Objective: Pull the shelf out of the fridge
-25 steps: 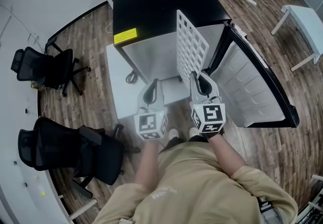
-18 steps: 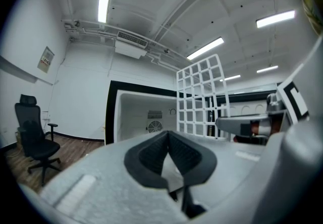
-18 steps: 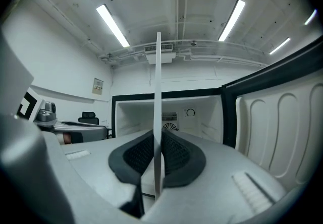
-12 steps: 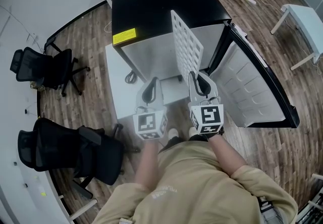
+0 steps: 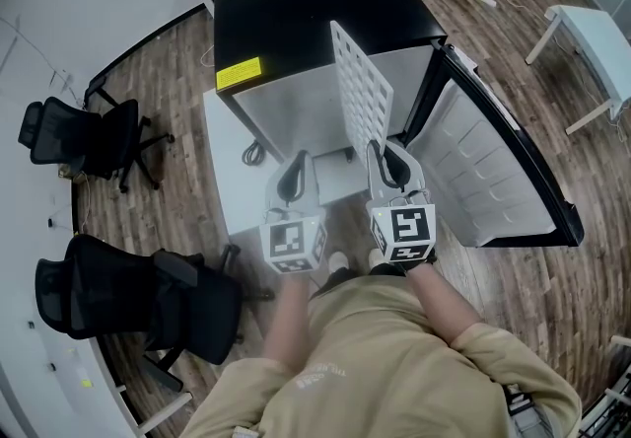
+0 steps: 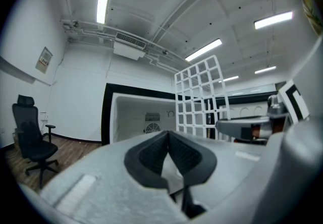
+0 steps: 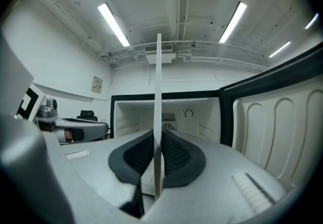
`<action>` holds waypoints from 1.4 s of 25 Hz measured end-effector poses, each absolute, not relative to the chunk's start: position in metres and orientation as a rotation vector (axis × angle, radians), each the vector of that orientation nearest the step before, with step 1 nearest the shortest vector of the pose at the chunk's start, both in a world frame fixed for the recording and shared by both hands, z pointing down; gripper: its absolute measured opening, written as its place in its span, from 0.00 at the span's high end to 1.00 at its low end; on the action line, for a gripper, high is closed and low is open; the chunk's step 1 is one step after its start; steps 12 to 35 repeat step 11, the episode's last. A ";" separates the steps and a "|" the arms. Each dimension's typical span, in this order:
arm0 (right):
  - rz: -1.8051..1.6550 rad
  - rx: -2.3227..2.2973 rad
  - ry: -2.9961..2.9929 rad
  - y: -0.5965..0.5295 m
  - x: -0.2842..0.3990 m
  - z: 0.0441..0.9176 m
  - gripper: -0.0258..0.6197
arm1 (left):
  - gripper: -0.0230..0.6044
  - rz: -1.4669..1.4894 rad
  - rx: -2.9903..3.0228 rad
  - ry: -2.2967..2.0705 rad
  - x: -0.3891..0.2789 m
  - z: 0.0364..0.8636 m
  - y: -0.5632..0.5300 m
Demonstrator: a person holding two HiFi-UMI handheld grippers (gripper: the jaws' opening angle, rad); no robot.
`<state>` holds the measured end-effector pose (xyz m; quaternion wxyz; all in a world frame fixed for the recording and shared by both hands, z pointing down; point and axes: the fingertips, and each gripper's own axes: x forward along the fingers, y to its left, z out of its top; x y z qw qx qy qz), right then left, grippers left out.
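Head view
- Fridge: black top, yellow label, is standing open on the wood floor, its white compartment facing the person.
- Door: is swinging wide to the right, white liner showing.
- Shelf: white grid panel, is standing on edge outside the fridge, in front of the open compartment, with its near end in the right tool.
- Right tool: is gripping the shelf's near end.
- Left tool: is hovering just beside the right one, apart from the shelf.
- Two black chairs are sitting at the left; a white surface is standing at the far right.

Left gripper view
- Left tool: pads are meeting at the tips with nothing between them, so it is closed and empty.
- Shelf: is rising upright to the right, its grid facing this view, above the right tool.
- Fridge: is showing its open compartment behind; a chair is standing at the left.

Right gripper view
- Right tool: both pads are pressing on the shelf, which is showing edge-on as a thin white strip running straight up.
- Fridge: the open compartment is lying beyond the shelf, a round vent on its back wall.
- Door: is standing open at the right.
- Left tool: is showing at the left.
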<state>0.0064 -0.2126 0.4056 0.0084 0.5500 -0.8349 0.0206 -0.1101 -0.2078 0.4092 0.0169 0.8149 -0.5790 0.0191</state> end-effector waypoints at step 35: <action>0.060 1.713 -2.620 -0.208 0.006 0.405 0.91 | 0.96 0.067 2.525 -1.794 -0.109 0.415 -0.204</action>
